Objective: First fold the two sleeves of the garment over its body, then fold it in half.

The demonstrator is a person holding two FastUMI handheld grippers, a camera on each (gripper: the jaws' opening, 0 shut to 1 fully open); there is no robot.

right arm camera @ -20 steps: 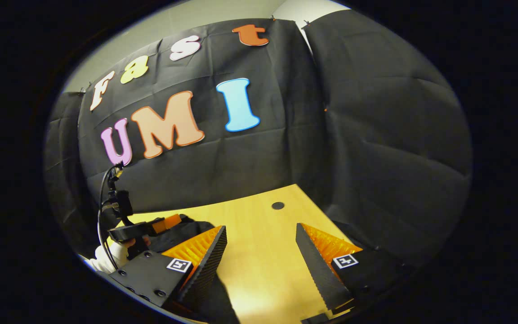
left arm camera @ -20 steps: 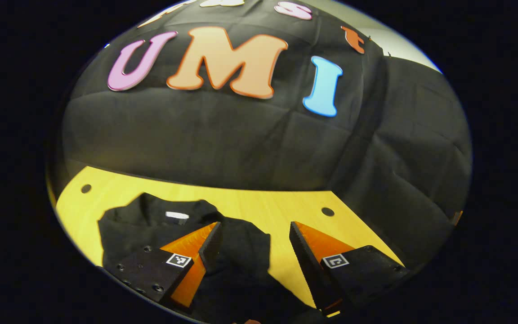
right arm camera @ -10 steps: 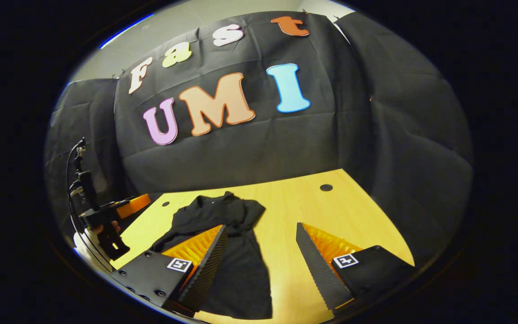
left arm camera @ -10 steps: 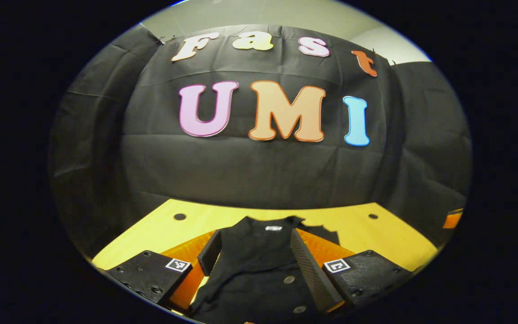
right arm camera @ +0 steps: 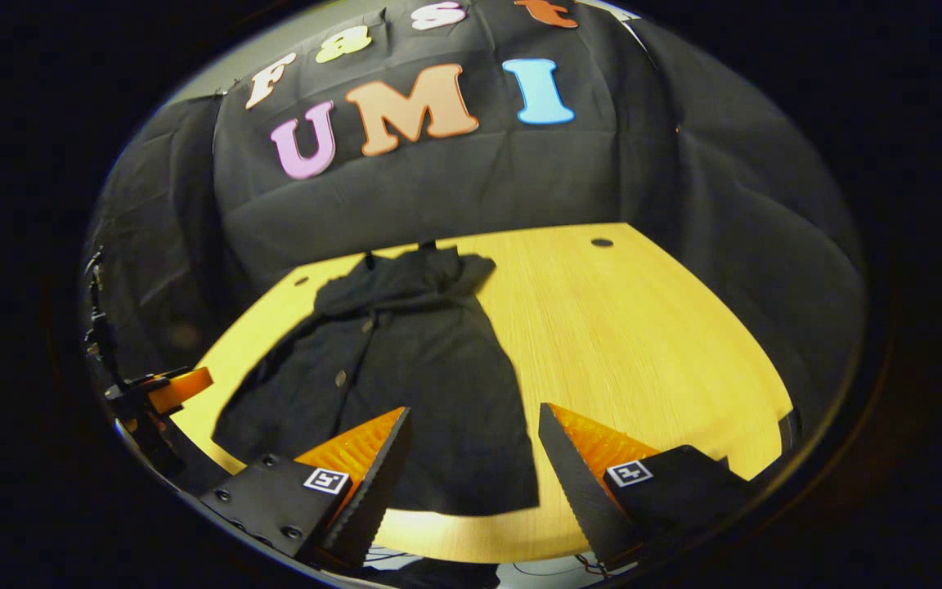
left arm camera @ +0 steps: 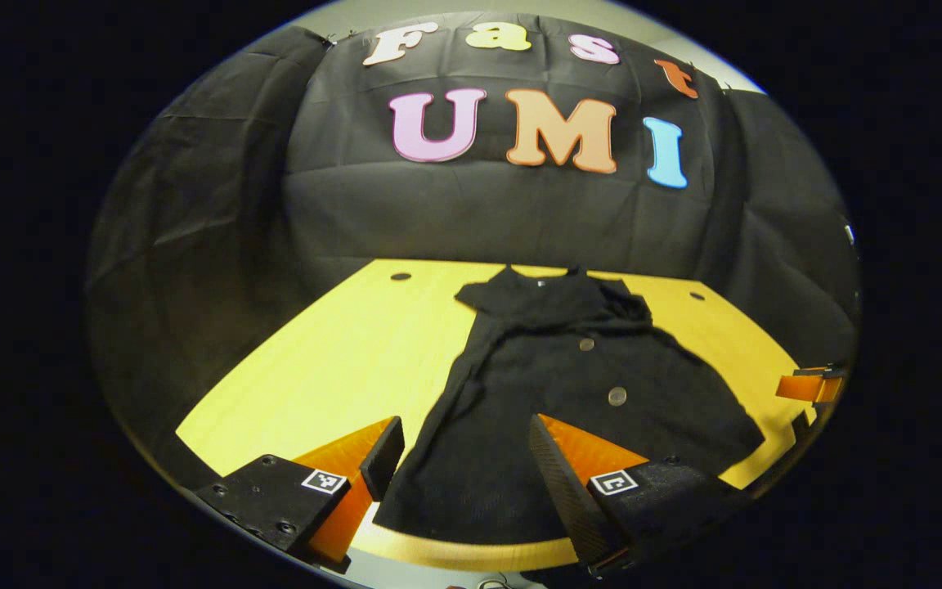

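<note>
Black cloth walls are enclosing a yellow wooden table (left arm camera: 316, 360). From the tools outward: the left gripper (left arm camera: 463, 454) is being held with fingers spread, pinching nothing, above the near hem of a black buttoned garment (left arm camera: 569, 384). The right gripper (right arm camera: 471, 458) is likewise being held apart and empty over the hem's other side, probably so both can be brought down together. The garment is being left lying lengthwise, collar far, sleeves seemingly bunched over the body near the collar. Nothing is blocking the approach; small holes (right arm camera: 602, 242) are dotting the tabletop
</note>
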